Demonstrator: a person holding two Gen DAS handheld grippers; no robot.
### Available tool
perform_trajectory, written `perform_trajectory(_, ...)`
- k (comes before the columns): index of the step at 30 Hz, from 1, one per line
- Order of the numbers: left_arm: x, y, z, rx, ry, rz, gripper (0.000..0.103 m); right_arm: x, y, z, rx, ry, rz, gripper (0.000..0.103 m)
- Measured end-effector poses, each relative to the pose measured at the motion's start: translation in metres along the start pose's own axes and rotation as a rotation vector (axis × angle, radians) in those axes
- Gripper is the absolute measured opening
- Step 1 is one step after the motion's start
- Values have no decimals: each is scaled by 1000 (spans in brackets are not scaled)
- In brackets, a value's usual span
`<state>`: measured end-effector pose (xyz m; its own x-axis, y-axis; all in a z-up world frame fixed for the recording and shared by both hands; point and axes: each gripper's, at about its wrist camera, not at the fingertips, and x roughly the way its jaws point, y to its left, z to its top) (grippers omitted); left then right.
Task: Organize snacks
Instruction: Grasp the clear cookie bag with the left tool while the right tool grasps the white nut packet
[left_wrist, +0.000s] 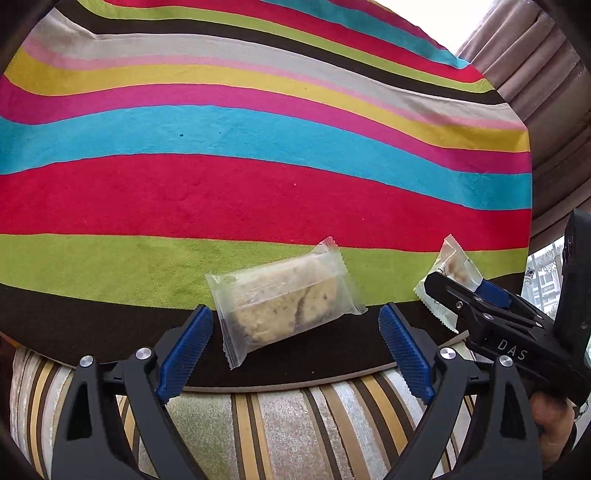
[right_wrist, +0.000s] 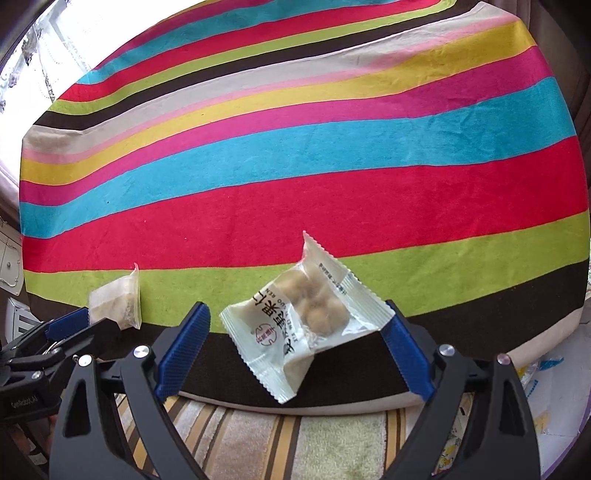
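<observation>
A clear-wrapped cake bar (left_wrist: 284, 295) lies on the striped cloth (left_wrist: 258, 192) near its front edge. It sits between the blue pads of my left gripper (left_wrist: 295, 310), which is open and touches nothing. A white packet of round brown sweets (right_wrist: 306, 325) rests tilted on the cloth inside my right gripper (right_wrist: 295, 312). That gripper is open: its right pad (right_wrist: 402, 343) meets the packet's corner and the left pad stands apart. Each view shows the other gripper at its side: the right gripper (left_wrist: 461, 284) over the white packet (left_wrist: 450, 266), the left gripper (right_wrist: 88, 325) by the cake bar (right_wrist: 118, 302).
The cloth ends in a brown band just in front of both snacks, with a striped rug (left_wrist: 295, 424) below it. A curtain (left_wrist: 546, 74) hangs at the far right. Loose papers (right_wrist: 546, 387) lie low on the right. A hand (left_wrist: 550, 424) holds the right gripper.
</observation>
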<state>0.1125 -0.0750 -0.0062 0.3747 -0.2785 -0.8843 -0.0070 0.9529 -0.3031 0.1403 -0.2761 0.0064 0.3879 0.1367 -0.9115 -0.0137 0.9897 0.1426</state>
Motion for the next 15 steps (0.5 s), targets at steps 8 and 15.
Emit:
perform_trajectory(8,6,-7,5,5,-10,30,90,19,22,11,-47,-5,-84,92)
perform_trajectory(15,17,-24,6,47,0,166,87,21,28,7,-81,-22,-142,84)
